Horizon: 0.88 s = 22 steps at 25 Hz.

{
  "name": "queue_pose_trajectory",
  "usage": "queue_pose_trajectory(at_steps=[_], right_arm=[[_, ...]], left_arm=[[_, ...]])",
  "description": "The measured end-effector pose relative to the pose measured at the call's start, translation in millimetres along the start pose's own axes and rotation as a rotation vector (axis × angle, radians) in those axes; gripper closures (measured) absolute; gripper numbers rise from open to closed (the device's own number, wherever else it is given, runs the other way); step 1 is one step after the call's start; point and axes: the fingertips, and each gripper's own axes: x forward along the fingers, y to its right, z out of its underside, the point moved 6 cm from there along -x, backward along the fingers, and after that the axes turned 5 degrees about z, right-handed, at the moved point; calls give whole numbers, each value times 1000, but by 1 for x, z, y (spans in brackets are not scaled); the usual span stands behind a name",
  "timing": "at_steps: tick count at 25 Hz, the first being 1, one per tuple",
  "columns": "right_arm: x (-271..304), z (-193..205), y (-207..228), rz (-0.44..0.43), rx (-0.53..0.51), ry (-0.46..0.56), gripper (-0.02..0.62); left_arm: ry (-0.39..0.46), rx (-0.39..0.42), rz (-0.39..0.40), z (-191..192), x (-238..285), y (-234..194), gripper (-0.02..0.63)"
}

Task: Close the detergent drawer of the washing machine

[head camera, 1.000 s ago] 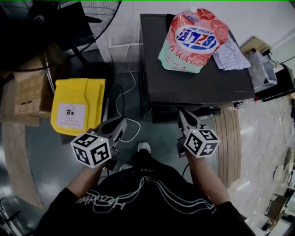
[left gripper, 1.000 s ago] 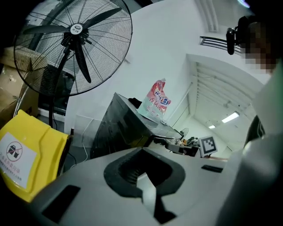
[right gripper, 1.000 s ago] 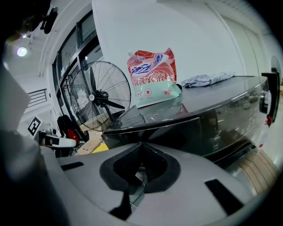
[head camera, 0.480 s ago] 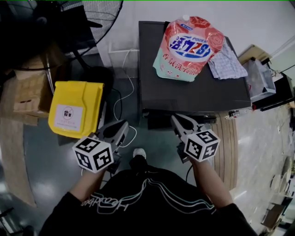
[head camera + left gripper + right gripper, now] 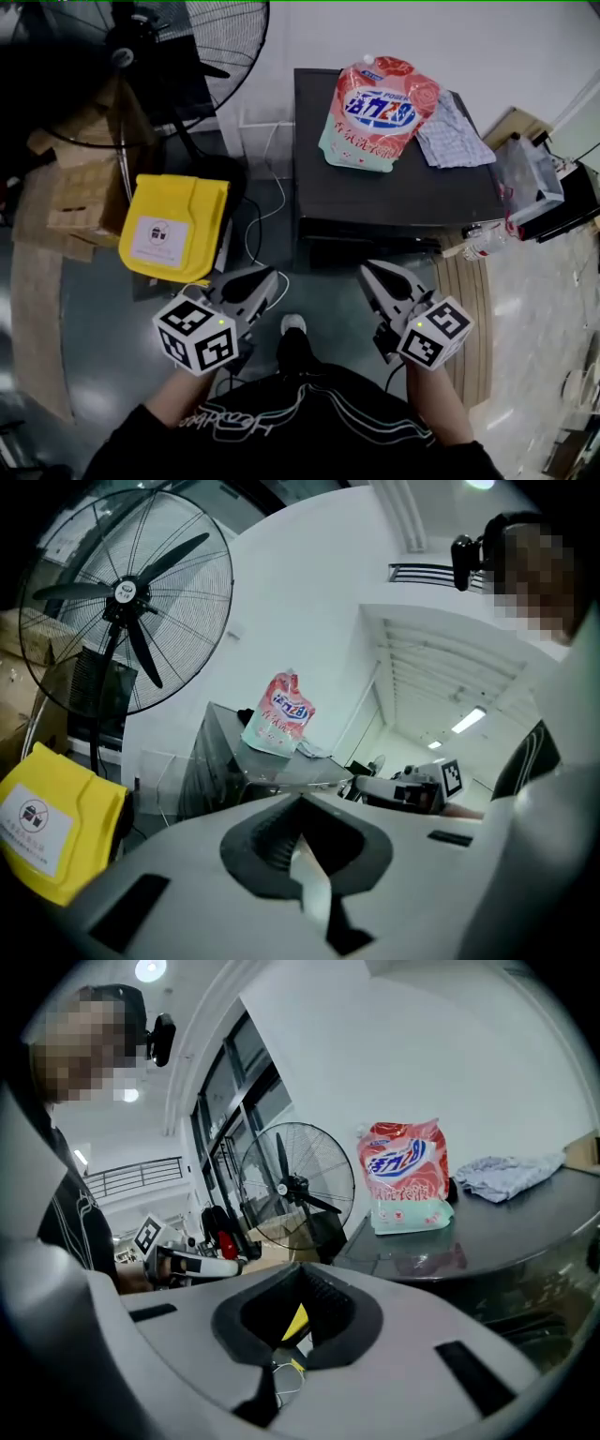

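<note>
The washing machine (image 5: 394, 192) is a dark box seen from above, and its front strip (image 5: 375, 246) is in shadow, so I cannot make out the detergent drawer. My right gripper (image 5: 367, 272) is shut and empty, a short way off the machine's front edge and not touching it. My left gripper (image 5: 267, 278) is also shut and empty, over the floor to the left of the machine. In the left gripper view the closed gripper (image 5: 300, 801) points toward the machine (image 5: 225, 752). In the right gripper view the gripper (image 5: 300, 1274) faces the machine's top (image 5: 506, 1232).
A pink detergent pouch (image 5: 375, 112) and a crumpled cloth (image 5: 453, 131) lie on the machine's top. A yellow bag (image 5: 173, 230) sits on the floor to the left, under a large standing fan (image 5: 141, 56). Cardboard boxes (image 5: 80, 202) are far left. Cables (image 5: 258, 220) trail beside the machine.
My right gripper has drawn back from the machine's front top edge, toward my body. The head view has shifted, so the machine now sits farther from both grippers. The left gripper has barely moved.
</note>
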Motion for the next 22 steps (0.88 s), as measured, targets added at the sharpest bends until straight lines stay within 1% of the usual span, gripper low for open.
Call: queue_pose_trajectory(at_steps=[4, 6, 14, 18, 22], right_arm=[[-20, 2, -27, -42, 34, 47, 569], [-31, 5, -41, -52, 36, 67, 569], [-77, 19, -80, -43, 23, 124, 569], [-92, 24, -90, -30, 22, 133, 569], [-98, 26, -102, -35, 20, 145, 569]], left_arm=[[18, 27, 23, -2, -27, 32, 583], [25, 43, 30, 0, -38, 45, 583], [40, 66, 61, 20, -71, 87, 583], [52, 78, 70, 23, -81, 101, 583], [59, 89, 76, 26, -89, 110, 583]])
